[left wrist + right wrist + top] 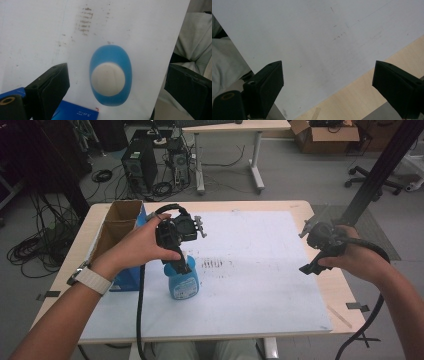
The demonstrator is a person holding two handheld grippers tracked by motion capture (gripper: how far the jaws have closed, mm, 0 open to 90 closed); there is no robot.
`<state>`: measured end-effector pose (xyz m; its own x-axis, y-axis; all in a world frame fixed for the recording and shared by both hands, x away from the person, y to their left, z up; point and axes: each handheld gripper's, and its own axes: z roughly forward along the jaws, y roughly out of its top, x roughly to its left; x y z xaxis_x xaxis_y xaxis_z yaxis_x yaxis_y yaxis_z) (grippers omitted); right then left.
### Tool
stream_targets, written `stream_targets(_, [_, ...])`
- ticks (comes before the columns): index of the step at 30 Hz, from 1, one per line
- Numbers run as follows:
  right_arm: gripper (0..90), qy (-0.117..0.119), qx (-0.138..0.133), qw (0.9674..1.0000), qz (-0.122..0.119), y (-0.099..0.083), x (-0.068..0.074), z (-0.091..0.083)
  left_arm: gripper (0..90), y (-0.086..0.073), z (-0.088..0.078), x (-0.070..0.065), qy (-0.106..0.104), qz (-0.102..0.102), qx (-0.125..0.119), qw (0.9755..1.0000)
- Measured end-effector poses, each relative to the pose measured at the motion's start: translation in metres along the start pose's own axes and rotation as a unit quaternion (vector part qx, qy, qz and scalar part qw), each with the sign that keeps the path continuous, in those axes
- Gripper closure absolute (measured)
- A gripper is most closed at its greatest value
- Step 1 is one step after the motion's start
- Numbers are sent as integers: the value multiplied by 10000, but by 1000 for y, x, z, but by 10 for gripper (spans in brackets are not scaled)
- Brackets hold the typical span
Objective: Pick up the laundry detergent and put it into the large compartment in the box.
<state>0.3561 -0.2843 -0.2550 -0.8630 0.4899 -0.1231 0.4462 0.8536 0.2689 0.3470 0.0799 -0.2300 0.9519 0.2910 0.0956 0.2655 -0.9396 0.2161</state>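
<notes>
Blue bottle (pixel 184 284) standing upright on the bench (pixel 260 265), white cap (pixel 108 79) pointing up.
Left tongs (pixel 115 86) are hovering spread above the bottle; right tongs (pixel 328 90) are hanging spread, well right of it.

wooden table (pixel 320 210), white board (pixel 260 270), blue bottle (pixel 184 282)

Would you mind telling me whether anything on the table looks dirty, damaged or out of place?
Only the white mat looks off: a patch of dark smudges soils it just beyond the upright blue bottle. Nothing appears spilled or toppled.
</notes>
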Motion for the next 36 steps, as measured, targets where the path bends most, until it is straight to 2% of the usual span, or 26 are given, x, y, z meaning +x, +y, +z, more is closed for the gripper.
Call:
stream_targets(13, [105,3,-13,10000,-51,6,0,4,68,-7,22,3,34,-41,90,9999])
stream_targets(36, [105,-17,-34,10000,8,2,-1,6,89,-9,46,6,-97,-55,227,9997])
